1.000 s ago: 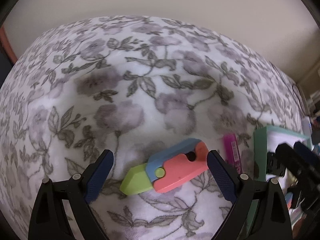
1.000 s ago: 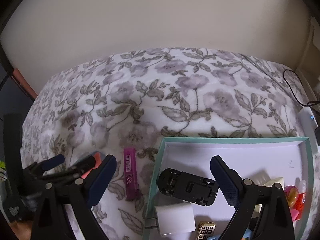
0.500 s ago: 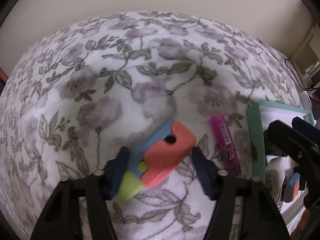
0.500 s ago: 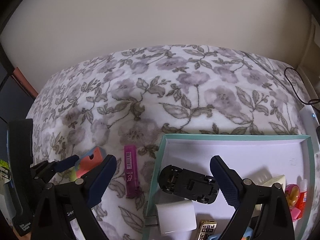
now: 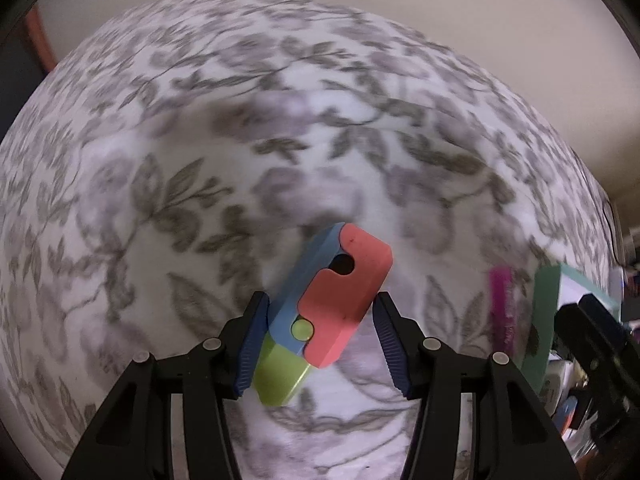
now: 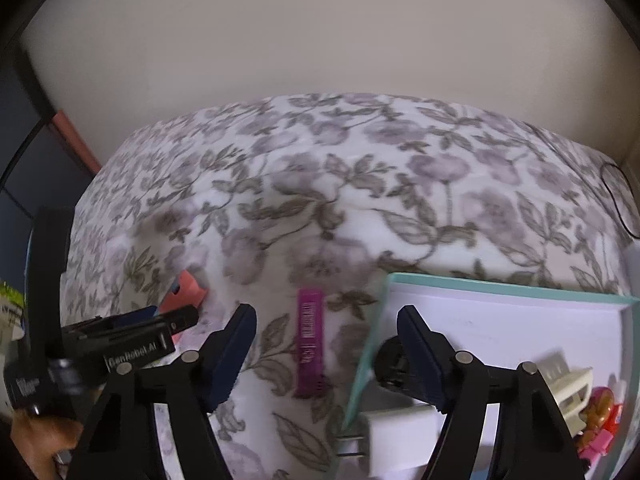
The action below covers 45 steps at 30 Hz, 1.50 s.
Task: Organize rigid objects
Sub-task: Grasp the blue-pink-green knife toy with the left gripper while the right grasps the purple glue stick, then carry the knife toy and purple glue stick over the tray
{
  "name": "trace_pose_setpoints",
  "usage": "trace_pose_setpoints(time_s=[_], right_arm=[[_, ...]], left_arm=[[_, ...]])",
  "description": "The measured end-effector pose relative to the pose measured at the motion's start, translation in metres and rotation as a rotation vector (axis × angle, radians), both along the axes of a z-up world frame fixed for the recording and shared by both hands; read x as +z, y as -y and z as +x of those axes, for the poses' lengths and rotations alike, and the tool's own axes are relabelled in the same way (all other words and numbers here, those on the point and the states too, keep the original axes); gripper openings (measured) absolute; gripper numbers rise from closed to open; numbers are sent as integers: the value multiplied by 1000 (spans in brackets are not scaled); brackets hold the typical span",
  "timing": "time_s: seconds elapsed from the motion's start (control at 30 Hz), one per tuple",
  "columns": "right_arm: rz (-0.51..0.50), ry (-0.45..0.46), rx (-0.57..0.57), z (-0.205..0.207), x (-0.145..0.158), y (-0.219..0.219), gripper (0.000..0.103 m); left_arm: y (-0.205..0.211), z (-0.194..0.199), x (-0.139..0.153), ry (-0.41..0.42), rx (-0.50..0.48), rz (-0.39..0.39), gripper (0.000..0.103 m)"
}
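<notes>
Left gripper (image 5: 318,344) pinches the red, blue and green block toy (image 5: 320,304) between both pads, lifted clear of the floral blanket (image 5: 200,160); jaws just closed in. Right gripper (image 6: 326,354) has also been closing but stays spread, gripping nothing, straddling the teal tray's (image 6: 500,285) left rim, magenta tube (image 6: 311,348) on the blanket between its fingers
</notes>
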State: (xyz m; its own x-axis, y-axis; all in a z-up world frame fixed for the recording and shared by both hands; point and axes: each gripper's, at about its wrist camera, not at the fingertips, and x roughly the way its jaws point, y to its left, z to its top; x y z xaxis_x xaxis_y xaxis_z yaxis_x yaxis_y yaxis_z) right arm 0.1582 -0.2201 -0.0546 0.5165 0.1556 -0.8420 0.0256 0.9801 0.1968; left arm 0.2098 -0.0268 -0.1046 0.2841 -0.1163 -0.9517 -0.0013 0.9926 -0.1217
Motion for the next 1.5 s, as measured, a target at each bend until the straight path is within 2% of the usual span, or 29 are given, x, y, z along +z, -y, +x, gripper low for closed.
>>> trace_pose_setpoints(time_s=[0.13,0.23,0.33,0.7,0.93,1.17,1.5], right_arm=[[-20,4,50,3,-2,-15,64],[-37,-2,82,5,-8,-25,63],[-47,-28,89,8,-17,-29,50],[-78,-82,64,13,-39,-32,46],[-63,-112,69,14,-45,-34,27],[-74,-118,97,14,-44,-44,24],[-160,-119,124,11,-49,-54,23]], left_arm=[[-13,-3,1,-10,33,-14,55],[-14,-5,1,-11,30,-10,55],[-15,-5,1,-13,29,-12,55],[-10,0,-1,-16,24,0,55],[-12,-1,-1,-16,22,5,55],[-10,-1,-3,-16,3,24,55],[3,-1,-2,-9,-39,91,55]])
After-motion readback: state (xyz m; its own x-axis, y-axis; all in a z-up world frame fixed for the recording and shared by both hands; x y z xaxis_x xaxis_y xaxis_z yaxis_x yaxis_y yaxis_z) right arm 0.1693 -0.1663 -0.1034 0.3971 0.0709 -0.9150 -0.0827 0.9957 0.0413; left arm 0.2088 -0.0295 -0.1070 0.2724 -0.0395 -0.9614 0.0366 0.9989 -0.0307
